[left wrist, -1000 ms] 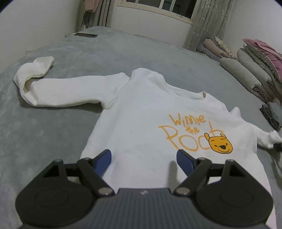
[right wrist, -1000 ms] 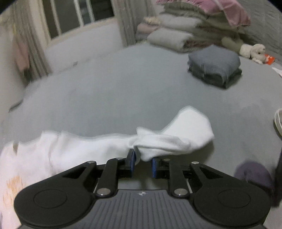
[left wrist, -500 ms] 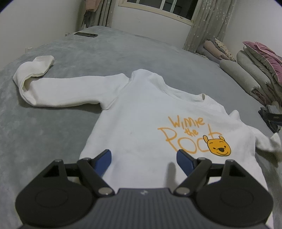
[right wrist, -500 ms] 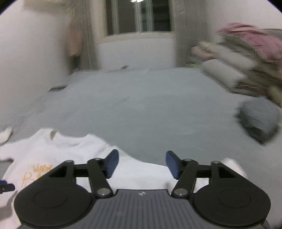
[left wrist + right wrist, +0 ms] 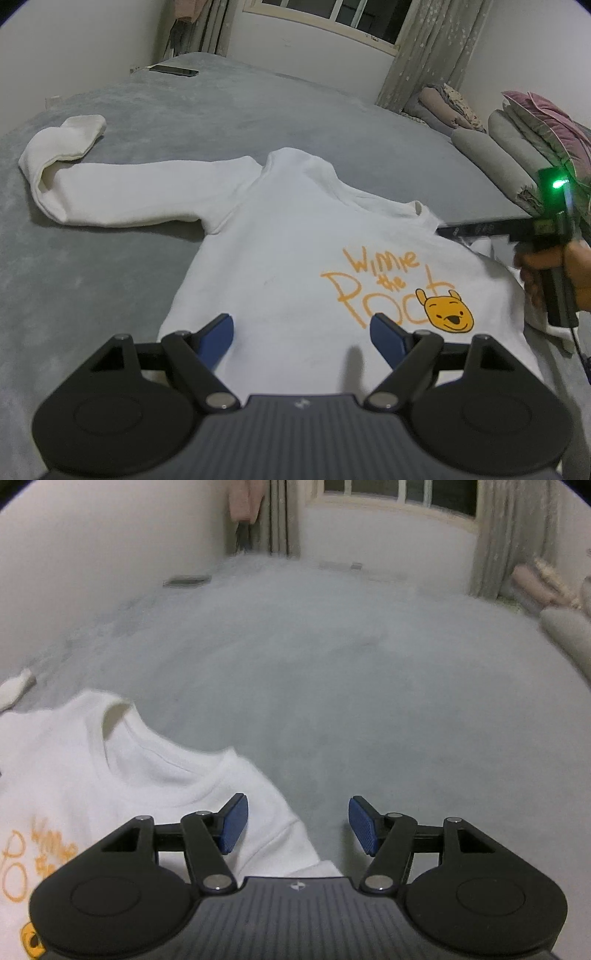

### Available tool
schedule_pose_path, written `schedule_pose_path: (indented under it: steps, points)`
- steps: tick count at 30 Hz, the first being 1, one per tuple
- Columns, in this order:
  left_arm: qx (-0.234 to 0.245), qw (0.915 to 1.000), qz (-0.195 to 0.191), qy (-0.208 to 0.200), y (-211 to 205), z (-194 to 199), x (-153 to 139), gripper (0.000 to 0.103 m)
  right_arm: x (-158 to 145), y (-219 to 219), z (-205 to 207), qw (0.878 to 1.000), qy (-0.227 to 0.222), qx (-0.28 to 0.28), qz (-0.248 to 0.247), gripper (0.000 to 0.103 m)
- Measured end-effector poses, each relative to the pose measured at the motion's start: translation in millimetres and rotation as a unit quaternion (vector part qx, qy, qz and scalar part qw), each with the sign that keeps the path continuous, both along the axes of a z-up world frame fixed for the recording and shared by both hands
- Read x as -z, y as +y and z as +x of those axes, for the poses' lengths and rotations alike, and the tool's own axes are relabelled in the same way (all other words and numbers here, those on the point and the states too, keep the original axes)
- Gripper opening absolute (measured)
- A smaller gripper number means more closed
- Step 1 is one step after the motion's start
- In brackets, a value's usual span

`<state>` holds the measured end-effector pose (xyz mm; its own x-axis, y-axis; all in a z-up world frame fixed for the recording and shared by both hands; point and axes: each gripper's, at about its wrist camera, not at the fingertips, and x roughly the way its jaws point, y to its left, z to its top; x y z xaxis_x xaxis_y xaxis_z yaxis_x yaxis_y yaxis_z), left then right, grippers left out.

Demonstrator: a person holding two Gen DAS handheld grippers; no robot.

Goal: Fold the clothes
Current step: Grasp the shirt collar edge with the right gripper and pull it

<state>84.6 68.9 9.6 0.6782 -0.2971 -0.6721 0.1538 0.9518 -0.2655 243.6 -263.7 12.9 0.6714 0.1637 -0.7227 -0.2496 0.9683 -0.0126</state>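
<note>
Left tongs (image 5: 301,332): spread apart, empty, over the sweatshirt's hem.
Right tongs (image 5: 294,823): spread apart, empty, over its shoulder.
Sweatshirt (image 5: 295,266): white, flat on the grey bed (image 5: 110,280), print up.
Left view only: outstretched sleeve (image 5: 110,192), the person's hand (image 5: 554,273).
Right view only: open collar (image 5: 122,734).

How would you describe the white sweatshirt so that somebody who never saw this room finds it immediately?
Look at the large grey bed under the window. The white sweatshirt lies flat on it, front side up, one long sleeve stretched out sideways. Unlike the folded grey and pink bedding stacked at the bed's edge, it carries orange handwriting and a yellow bear face on the chest.
</note>
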Motion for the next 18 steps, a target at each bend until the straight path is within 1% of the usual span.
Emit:
schedule_pose_path:
  steps: [1, 2, 3, 4, 5, 9, 12, 15, 17, 18]
  points:
    - [-0.001, 1.0000, 0.000, 0.000, 0.1, 0.1, -0.1, 0.080, 4.9, 1.2, 1.3, 1.000, 0.005, -0.007, -0.004, 0.061]
    - [-0.001, 1.0000, 0.000, -0.001, 0.2, 0.1, -0.2, 0.080, 9.3, 2.7, 2.5, 1.000, 0.009, -0.015, -0.009, 0.052]
    - [-0.002, 1.0000, 0.000, -0.001, 0.3, 0.2, -0.3, 0.080, 5.9, 6.6, 0.8, 1.000, -0.001, -0.017, -0.025, 0.039]
    - [-0.002, 1.0000, 0.000, -0.001, 0.4, 0.2, -0.4, 0.080, 2.4, 10.6, -0.9, 0.999, -0.012, -0.020, -0.041, 0.013]
    - [-0.003, 1.0000, 0.000, -0.002, 0.5, 0.3, -0.5, 0.080, -1.0, 14.6, -2.7, 0.998, -0.022, -0.022, -0.057, 0.010]
    - [-0.014, 0.9999, 0.001, -0.003, 2.9, 2.1, 0.4, 0.080, -14.6, 30.4, -9.3, 0.990, -0.063, -0.032, -0.120, 0.006]
    - [-0.022, 0.9998, -0.004, -0.001, 4.6, 4.5, 2.7, 0.080, -19.2, 39.8, -3.0, 0.983, -0.087, -0.017, -0.159, 0.005]
    - [-0.020, 0.9998, -0.002, -0.003, 2.5, 3.3, 3.0, 0.080, -23.3, 49.1, 3.5, 0.974, -0.109, -0.001, -0.198, 0.005]
    - [-0.018, 0.9998, 0.001, -0.003, 2.0, 2.2, 2.7, 0.080, -9.0, 52.1, 13.6, 0.969, -0.104, 0.028, -0.224, 0.005]
    - [-0.018, 0.9998, 0.003, -0.003, 2.3, 2.3, 2.8, 0.080, 1.5, 53.4, 19.1, 0.966, -0.094, 0.035, -0.239, 0.005]
